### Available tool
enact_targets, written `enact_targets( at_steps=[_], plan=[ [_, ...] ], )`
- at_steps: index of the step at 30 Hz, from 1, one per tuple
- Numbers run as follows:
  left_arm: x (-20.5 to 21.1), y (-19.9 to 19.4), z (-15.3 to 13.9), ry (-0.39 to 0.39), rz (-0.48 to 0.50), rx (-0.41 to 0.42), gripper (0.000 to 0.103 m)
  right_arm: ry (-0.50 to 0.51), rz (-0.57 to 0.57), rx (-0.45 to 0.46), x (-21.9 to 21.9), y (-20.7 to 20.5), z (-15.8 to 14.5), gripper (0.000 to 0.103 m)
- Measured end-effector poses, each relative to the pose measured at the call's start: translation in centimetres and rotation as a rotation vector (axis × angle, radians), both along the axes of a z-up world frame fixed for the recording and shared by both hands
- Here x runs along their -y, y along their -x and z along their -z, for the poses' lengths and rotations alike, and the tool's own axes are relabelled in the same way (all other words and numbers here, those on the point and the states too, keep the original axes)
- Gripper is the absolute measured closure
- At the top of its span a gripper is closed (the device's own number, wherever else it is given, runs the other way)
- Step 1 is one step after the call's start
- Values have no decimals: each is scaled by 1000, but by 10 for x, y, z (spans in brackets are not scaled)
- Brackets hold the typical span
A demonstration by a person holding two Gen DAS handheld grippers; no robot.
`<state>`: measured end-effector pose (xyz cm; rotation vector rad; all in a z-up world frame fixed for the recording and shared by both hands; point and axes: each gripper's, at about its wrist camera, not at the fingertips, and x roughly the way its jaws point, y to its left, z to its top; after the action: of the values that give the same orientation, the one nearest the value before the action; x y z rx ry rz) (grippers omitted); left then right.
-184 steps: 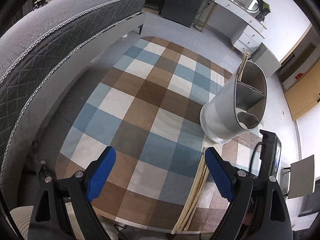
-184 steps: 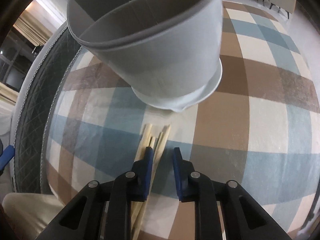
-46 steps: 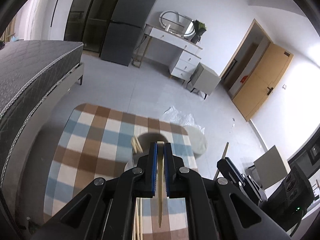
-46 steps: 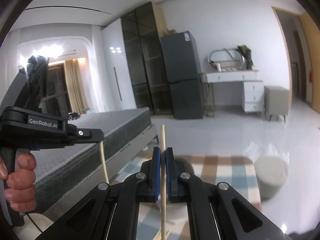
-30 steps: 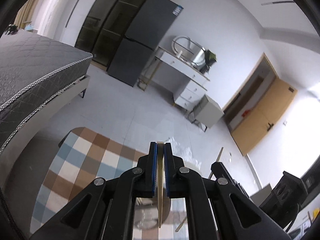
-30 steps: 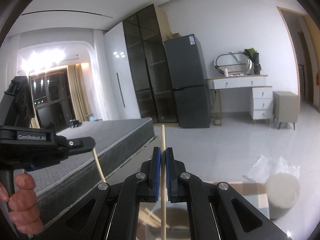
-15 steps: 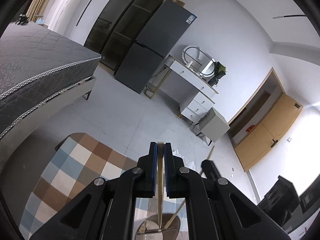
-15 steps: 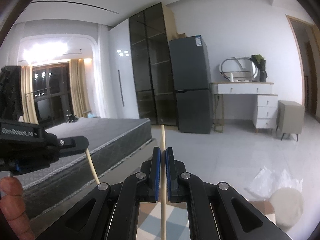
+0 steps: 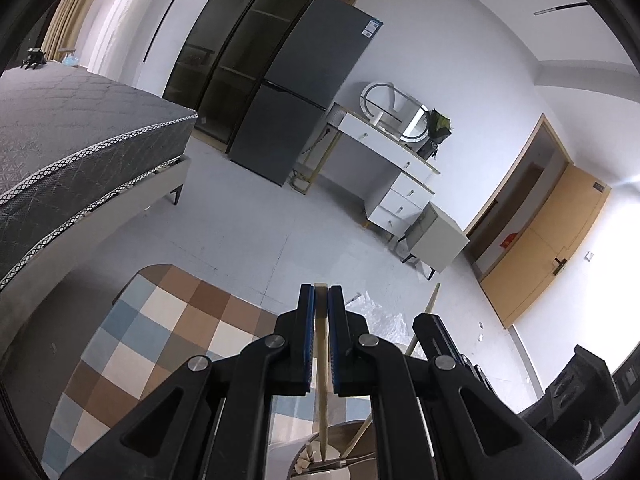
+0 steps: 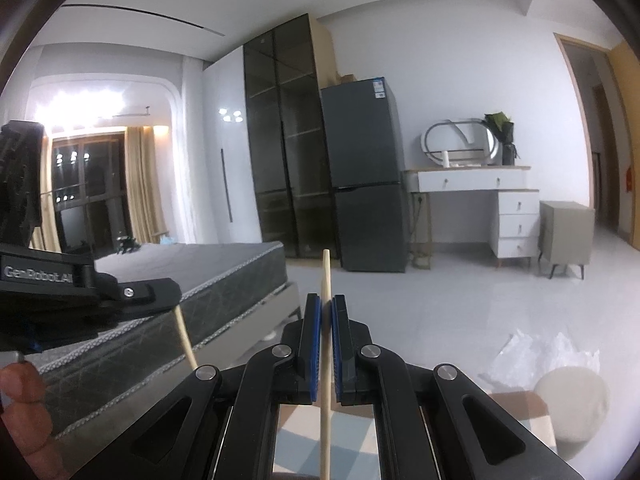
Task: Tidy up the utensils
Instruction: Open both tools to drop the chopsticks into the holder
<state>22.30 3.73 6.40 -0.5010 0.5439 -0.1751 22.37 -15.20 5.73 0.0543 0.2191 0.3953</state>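
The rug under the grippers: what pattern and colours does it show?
The rug is a check of blue, brown and cream squares, clearest in the left wrist view.

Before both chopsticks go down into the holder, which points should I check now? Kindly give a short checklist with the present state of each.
1. Left gripper shut on its chopstick: ok, the blue pads press it from both sides.
2. Right gripper shut on its chopstick: ok, the stick stands upright between the pads.
3. Left chopstick's lower tip over the utensil holder: ok, it points into the open top.
4. Right chopstick's lower tip over the holder: cannot tell, the holder is not in the right wrist view.
5. Free compartment under the tips: cannot tell, other sticks already stand inside and the fingers hide most of it.
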Motion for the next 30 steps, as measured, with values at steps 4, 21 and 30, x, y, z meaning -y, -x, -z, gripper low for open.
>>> enact_targets(
  at_steps=[4,21,30],
  plan=[
    [3,3,-1,-19,2,-2,101,14,-39,-9,0,2,-2,99],
    [11,20,8,-36,79,-124,101,193,-169,-59,2,29,13,99],
    [19,22,25,-15,208,-271,100,155,-162,-165,8,28,17,95]
  ],
)
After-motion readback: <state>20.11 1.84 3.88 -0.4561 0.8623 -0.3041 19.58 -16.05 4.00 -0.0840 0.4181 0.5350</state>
